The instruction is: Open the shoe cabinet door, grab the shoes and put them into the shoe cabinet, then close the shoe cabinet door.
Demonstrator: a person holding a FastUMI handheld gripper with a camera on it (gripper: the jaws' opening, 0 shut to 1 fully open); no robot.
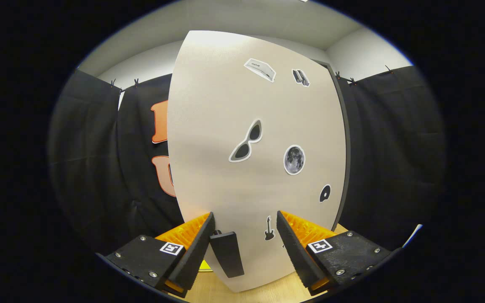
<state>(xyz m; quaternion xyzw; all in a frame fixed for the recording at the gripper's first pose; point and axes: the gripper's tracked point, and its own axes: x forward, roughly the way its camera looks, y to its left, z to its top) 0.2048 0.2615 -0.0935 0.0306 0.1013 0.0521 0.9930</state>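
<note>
While claw [246,235] gapes, door handle [227,254] between fingers, touching neither

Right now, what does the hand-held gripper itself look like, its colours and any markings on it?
The hand-held gripper has two fingers with black textured pads on their inner faces and ribbed orange plastic behind them. Each finger is mounted on a black block fastened with silver screws. Each block carries a small square black-and-white marker tag. No cables or sleeve can be seen.

cabinet door [225,168] right ahead of the open jaws, handle [227,253] between them near the left one, surface [242,292] underneath
</note>
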